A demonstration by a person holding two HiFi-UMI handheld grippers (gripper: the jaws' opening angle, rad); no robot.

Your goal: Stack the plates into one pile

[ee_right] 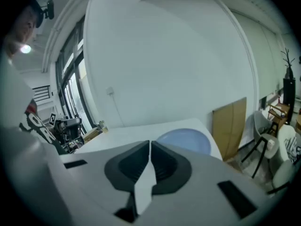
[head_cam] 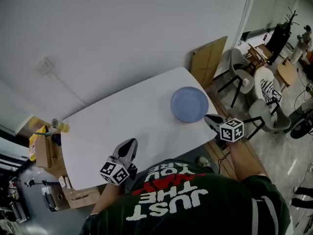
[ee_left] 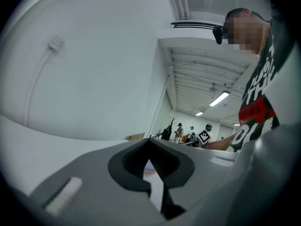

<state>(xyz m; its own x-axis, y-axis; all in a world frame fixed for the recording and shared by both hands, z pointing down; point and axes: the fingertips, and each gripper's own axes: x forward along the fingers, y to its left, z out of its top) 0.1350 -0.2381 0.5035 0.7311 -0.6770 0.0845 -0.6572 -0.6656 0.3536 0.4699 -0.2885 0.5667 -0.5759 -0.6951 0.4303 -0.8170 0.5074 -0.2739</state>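
Note:
A blue plate [head_cam: 189, 104] lies near the right end of the white table [head_cam: 122, 119]; whether more plates lie under it I cannot tell. My right gripper [head_cam: 208, 117] hovers just off the plate's near right rim, jaws shut with nothing between them. In the right gripper view the plate [ee_right: 186, 139] shows just beyond the shut right gripper [ee_right: 150, 143]. My left gripper [head_cam: 130, 143] hangs over the table's near edge, well left of the plate. Seen in its own view, the left gripper [ee_left: 149, 140] has its tips together and holds nothing.
Past the table's right end stand a cardboard panel [head_cam: 209, 58] against the wall and several chairs [head_cam: 266, 89]. Cardboard boxes [head_cam: 44, 148] and a bottle [head_cam: 61, 126] sit at the table's left end. A white wall runs behind the table.

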